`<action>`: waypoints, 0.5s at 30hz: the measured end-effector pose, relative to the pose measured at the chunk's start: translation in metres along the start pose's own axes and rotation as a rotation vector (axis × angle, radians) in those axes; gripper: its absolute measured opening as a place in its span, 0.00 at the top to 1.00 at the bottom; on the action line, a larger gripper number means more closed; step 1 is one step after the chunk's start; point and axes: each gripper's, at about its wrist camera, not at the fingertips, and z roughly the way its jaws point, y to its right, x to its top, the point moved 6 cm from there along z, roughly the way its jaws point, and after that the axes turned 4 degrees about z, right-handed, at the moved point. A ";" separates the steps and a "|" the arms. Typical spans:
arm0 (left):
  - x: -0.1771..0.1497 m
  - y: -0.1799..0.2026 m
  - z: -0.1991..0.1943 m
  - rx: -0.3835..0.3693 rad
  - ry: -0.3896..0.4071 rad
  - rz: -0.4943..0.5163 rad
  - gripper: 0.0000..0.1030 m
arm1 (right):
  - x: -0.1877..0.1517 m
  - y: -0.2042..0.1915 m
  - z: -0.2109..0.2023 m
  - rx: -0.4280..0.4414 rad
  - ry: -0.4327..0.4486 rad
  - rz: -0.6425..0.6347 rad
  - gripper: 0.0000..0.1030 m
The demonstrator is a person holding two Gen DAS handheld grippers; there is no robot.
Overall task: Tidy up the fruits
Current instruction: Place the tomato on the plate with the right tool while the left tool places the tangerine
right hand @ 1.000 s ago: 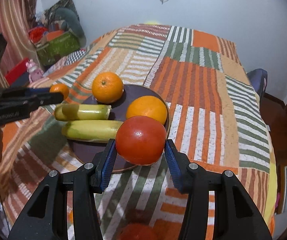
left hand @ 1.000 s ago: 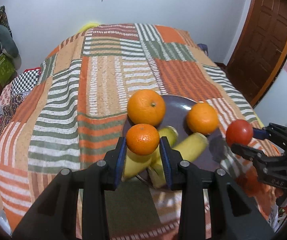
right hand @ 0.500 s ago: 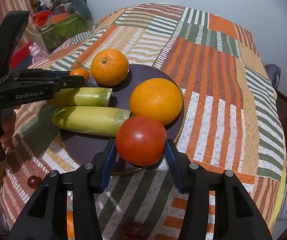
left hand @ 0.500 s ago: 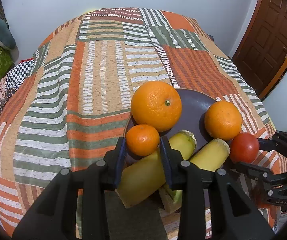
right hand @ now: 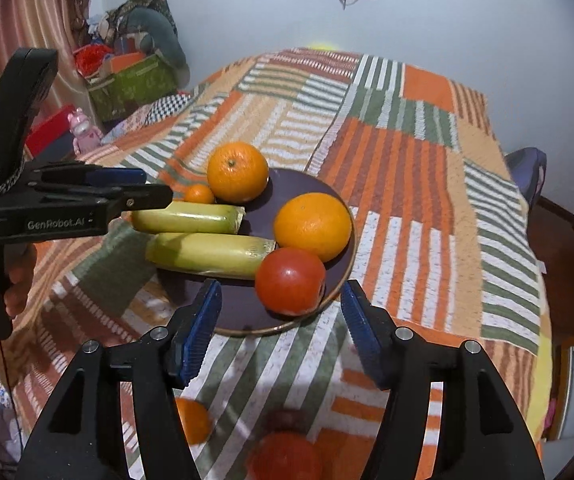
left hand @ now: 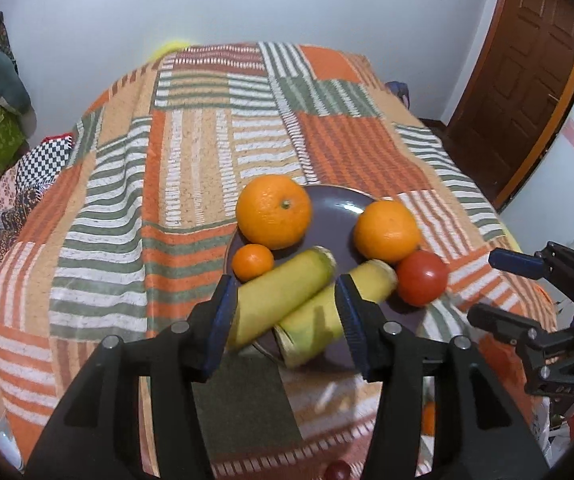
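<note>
Both claws have just been opening and grip nothing, left claw (left hand: 283, 312) and right claw (right hand: 281, 312), with the round red tomato (right hand: 290, 281) and small orange mandarin (left hand: 253, 262) on the dark round plate (right hand: 307, 184) near the bed's (right hand: 407, 184) near edge.

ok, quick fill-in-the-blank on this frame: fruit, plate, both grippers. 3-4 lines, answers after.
1. The tomato rests on the dark ____.
2. Both the left gripper and the right gripper are ____, holding nothing.
3. The number of large oranges on the plate is ____.
4. The small mandarin lies against the larger orange and a ____ fruit.

Missing words: plate; open; two; yellow-green
</note>
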 end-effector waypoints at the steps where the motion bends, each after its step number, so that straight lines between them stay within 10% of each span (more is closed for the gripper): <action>1: -0.002 0.003 -0.006 -0.002 0.005 -0.002 0.51 | -0.001 0.001 -0.007 -0.006 0.014 0.002 0.42; 15: -0.053 0.062 -0.069 -0.013 0.026 0.058 0.39 | -0.047 0.013 -0.049 -0.078 0.045 0.078 0.36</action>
